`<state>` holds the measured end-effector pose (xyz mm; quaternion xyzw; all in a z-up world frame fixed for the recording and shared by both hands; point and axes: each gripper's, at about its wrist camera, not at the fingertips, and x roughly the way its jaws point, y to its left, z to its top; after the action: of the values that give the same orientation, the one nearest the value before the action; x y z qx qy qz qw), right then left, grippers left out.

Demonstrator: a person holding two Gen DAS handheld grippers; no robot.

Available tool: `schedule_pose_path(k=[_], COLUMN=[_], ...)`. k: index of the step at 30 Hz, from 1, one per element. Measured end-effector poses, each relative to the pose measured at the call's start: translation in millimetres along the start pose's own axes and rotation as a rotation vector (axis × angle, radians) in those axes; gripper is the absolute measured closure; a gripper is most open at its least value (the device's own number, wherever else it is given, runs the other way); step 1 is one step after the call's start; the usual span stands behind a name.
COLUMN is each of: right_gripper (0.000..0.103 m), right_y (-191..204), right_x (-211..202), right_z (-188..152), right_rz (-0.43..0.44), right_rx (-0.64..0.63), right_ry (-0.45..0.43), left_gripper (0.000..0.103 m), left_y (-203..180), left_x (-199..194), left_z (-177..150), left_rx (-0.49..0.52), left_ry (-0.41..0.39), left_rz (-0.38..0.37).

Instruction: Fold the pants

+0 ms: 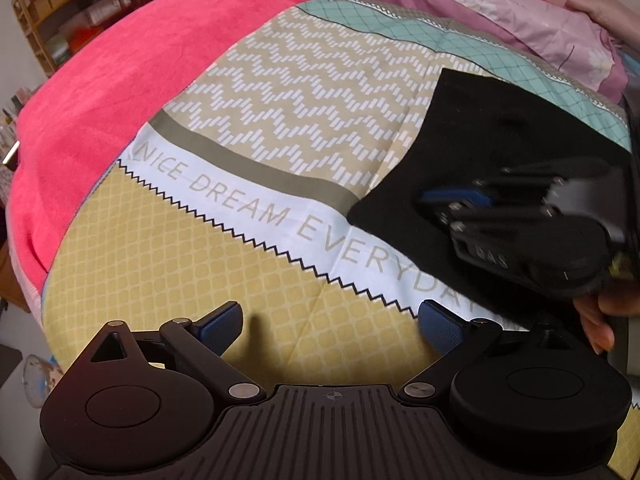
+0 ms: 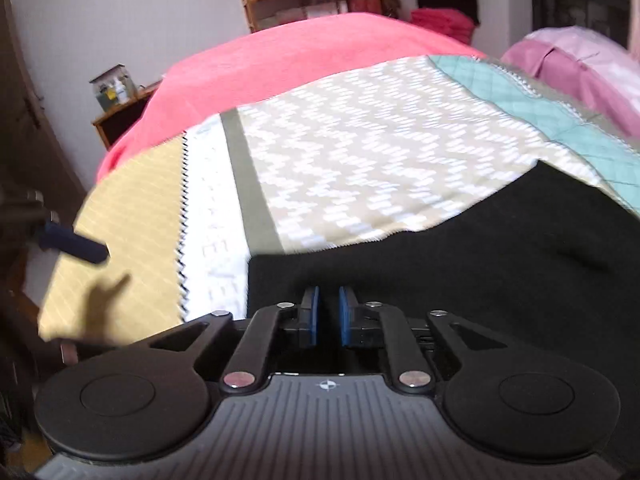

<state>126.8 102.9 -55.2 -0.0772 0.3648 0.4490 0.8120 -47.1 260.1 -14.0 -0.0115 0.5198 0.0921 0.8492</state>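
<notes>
Trouble, as I see it from beside the bed, would start with the right tongs (image 2: 328, 316). Their blue pads stand nearly together with a thin gap showing, low over the near edge of the black pants (image 2: 460, 248), and I cannot tell whether any cloth is pinched between them. If they lift with only a sliver caught, or nothing, the fabric could slip out and the fold would drop crooked. The dark, plain cloth also hides its own seams and layers, so one could grab a single layer and drag the rest askew.

The pants lie flat on the patterned bedspread (image 1: 304, 96), toward the right side of the bed, one corner reaching over the white band with the printed words. The left tongs (image 1: 332, 326) are spread wide and hold nothing; they hover above the yellow panel, well apart from the pants. If they come in late, the far edge may sag while the right side moves alone.

The left wrist view shows the right tongs (image 1: 452, 204) from outside, blurred, pressed down on the cloth with a hand (image 1: 600, 320) behind them, and it shows the corner outline of the pants plainly. The right wrist view shows instead the narrow gap between its own pads, the wide black spread to the right, and one blue finger of the left tongs (image 2: 76, 246) at the edge of the frame.
</notes>
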Motion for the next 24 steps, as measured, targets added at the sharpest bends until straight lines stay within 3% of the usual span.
schedule_pose_path(k=[1, 3, 4, 5, 8, 10, 13, 16, 18, 20, 23, 24], right_gripper=[0.088, 0.078, 0.066, 0.061, 0.065, 0.067, 0.061, 0.061, 0.063, 0.063, 0.061, 0.059], right_y=[-3, -18, -28, -40, -77, -86, -75, -69, -73, -86, -106, -109], right_x=[-5, -31, -47, -56, -40, -15, 3, -6, -33, -46, -9, -4], right_z=[3, 2, 1, 2, 5, 6, 14, 23, 21, 19, 20, 21], right_rz=[0.009, 0.028, -0.003, -0.059, -0.186, -0.195, -0.213, -0.204, -0.211, -0.27, -0.342, -0.336], right_rx=[-0.008, 0.019, 0.042, 0.064, 0.125, 0.13, 0.059, 0.015, 0.05, 0.104, 0.118, 0.133], right_ry=[0.022, -0.016, -0.042, -0.052, 0.007, 0.027, -0.049, 0.003, -0.048, -0.069, 0.017, -0.035], left_gripper=[0.0, 0.0, 0.0, 0.0, 0.0, 0.0, 0.0, 0.0, 0.0, 0.0, 0.0, 0.0], left_y=[-1, -1, -1, -3, -12, -19, -26, -30, -29, -29, -34, -37], left_x=[0, -1, -2, -1, 2, 5, 8, 6, 5, 5, 8, 8], left_z=[-1, -2, -2, -2, 1, 2, 3, 5, 6, 9, 12, 13], left_rx=[0.002, -0.001, -0.005, -0.007, 0.007, 0.019, 0.032, 0.063, 0.07, 0.065, 0.071, 0.078], left_ry=[-0.001, -0.006, -0.011, -0.016, -0.03, -0.028, -0.019, -0.036, -0.049, -0.051, -0.049, -0.048], left_rz=[-0.003, -0.019, -0.03, -0.041, -0.058, -0.053, -0.059, -0.058, -0.065, -0.076, -0.084, -0.08])
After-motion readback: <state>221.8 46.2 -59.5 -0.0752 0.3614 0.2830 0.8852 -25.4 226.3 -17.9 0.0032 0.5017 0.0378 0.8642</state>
